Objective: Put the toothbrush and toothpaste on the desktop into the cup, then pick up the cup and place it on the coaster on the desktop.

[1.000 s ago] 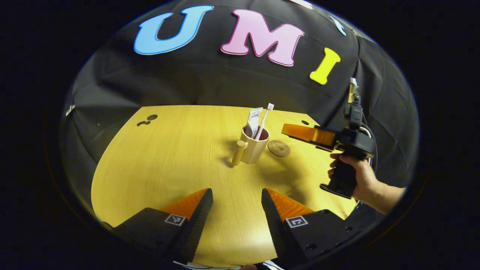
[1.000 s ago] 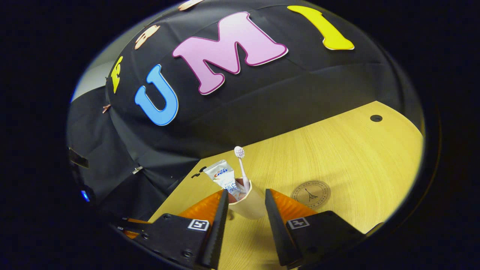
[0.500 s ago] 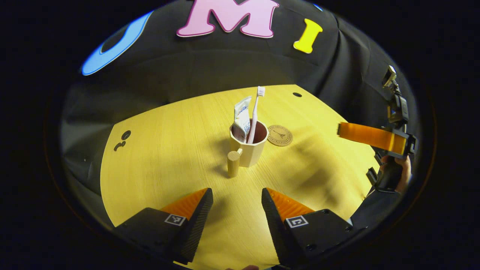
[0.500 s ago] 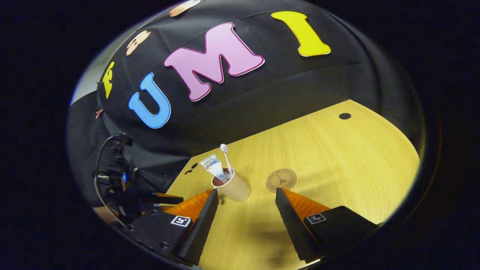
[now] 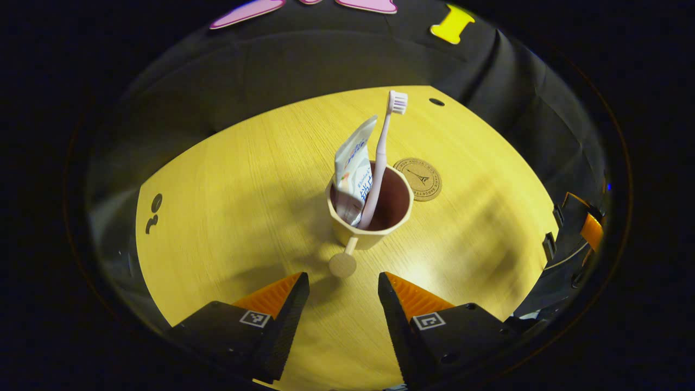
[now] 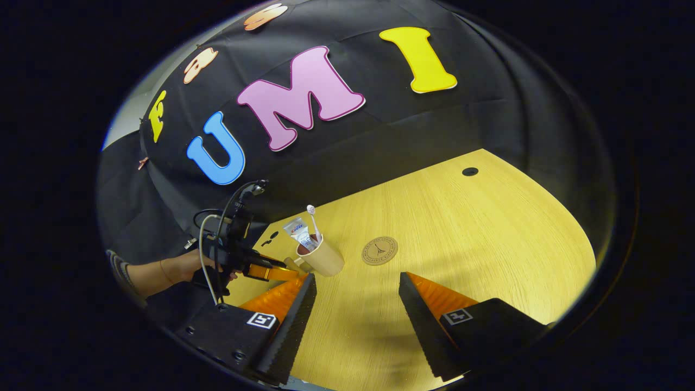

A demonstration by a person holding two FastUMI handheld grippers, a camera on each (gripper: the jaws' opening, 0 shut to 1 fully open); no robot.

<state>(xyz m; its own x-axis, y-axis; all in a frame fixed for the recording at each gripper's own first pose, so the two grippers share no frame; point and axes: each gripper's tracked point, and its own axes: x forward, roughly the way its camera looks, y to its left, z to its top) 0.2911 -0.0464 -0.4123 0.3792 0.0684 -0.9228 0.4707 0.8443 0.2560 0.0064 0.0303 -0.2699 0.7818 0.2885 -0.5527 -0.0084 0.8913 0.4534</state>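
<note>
A beige cup (image 5: pixel 362 234) (image 6: pixel 324 259) stands on the wooden desktop (image 5: pixel 228 195), its peg handle (image 5: pixel 342 264) pointing toward my left gripper. Inside lean a toothpaste tube (image 5: pixel 353 165) (image 6: pixel 299 230) and a toothbrush (image 5: pixel 383 146) (image 6: pixel 313 217), bristles up. A round cork coaster (image 5: pixel 418 178) (image 6: pixel 379 250) lies flat just beyond the cup, apart from it. My left gripper (image 5: pixel 343 282) is open, its fingertips just short of the handle. My right gripper (image 6: pixel 353 282) is open over bare wood, well back from the cup. The right gripper view shows the left gripper (image 6: pixel 271 270) in a hand, reaching the handle.
Small dark holes (image 5: pixel 436 101) (image 5: pixel 153 209) mark the desktop near its far and left edges. The black cloth wall (image 5: pixel 304 60) closes the back. The right gripper's body (image 5: pixel 575 244) sits at the desktop's right edge. Bare wood lies right of the coaster (image 6: pixel 488 233).
My left gripper has moved in close to the cup and tilted down over it. My right gripper has drawn back from the cup. Both stay open.
</note>
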